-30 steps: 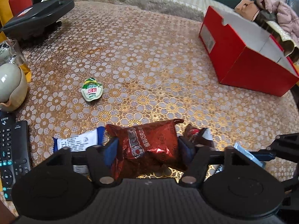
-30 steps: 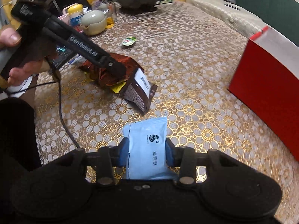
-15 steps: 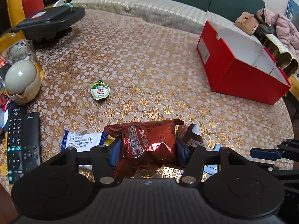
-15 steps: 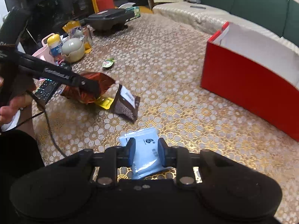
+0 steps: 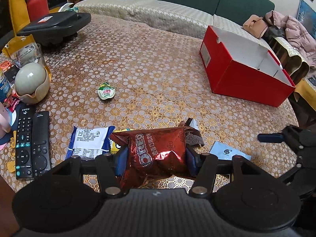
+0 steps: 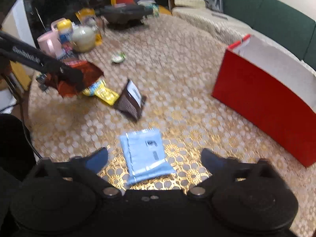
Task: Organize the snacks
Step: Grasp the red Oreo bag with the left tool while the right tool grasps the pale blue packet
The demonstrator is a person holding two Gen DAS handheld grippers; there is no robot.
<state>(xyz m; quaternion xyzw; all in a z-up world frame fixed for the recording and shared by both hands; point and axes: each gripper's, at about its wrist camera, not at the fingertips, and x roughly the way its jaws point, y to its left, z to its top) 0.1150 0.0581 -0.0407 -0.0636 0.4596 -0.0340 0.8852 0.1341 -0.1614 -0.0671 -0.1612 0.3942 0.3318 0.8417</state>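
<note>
My left gripper (image 5: 155, 159) is shut on a red Oreo bag (image 5: 158, 150) and holds it above the table; it also shows in the right wrist view (image 6: 79, 78). My right gripper (image 6: 154, 159) is open, and a light blue packet (image 6: 146, 154) lies on the table between its fingers; the packet also shows in the left wrist view (image 5: 227, 151). A blue-and-white packet (image 5: 89, 141), a yellow packet (image 6: 102, 94), a dark brown packet (image 6: 130, 101) and a small green-lidded cup (image 5: 106, 93) lie on the table. An open red box (image 5: 243, 73) stands at the right.
Two remote controls (image 5: 31, 144) lie at the left edge. A round grey-green jar (image 5: 31, 83), a glass with bags (image 5: 23, 53) and a black appliance (image 5: 55, 26) stand at the far left. A sofa (image 5: 177, 6) runs behind the table.
My right gripper has opened and let go of the light blue packet, which now lies on the table. Both grippers have risen and pulled back; the left one still holds the Oreo bag.
</note>
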